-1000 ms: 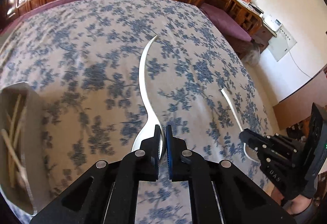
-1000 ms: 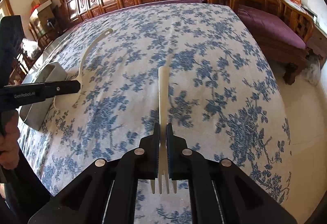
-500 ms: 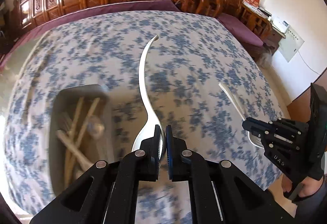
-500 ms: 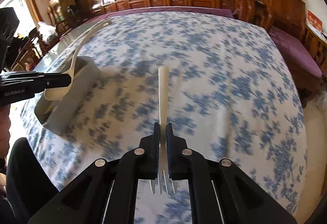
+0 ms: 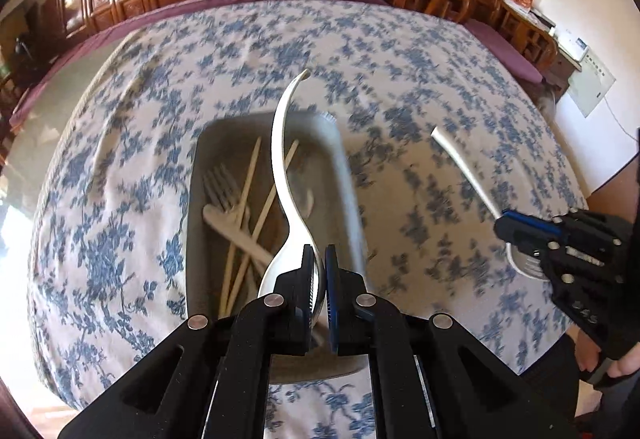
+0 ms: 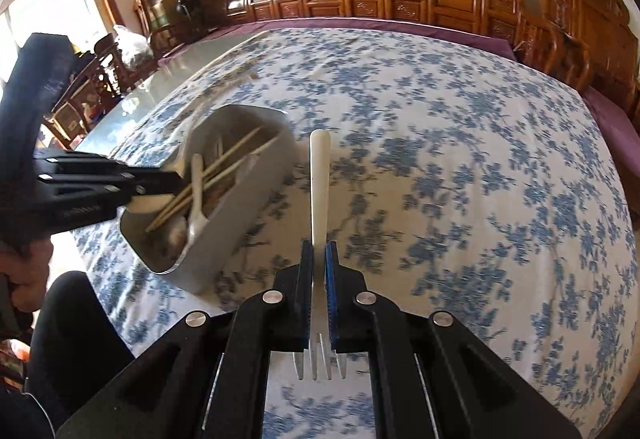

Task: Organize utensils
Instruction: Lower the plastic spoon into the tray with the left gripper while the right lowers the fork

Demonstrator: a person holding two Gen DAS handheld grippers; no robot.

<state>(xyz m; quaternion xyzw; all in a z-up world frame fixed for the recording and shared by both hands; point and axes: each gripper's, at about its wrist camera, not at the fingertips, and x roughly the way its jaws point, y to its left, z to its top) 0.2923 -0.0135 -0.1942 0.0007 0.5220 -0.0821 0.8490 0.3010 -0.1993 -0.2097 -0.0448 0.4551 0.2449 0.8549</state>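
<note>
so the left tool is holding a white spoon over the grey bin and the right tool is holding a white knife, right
Not quite. The right tool holds a white fork, not a knife: the right wrist view shows its tines sticking out behind the pads. The rest stands: the left tool grips the white spoon over the grey bin.

Two grippers; one tray [image 5: 348, 175]; two forks; two spoons; several chopsticks, count unclear.
</note>
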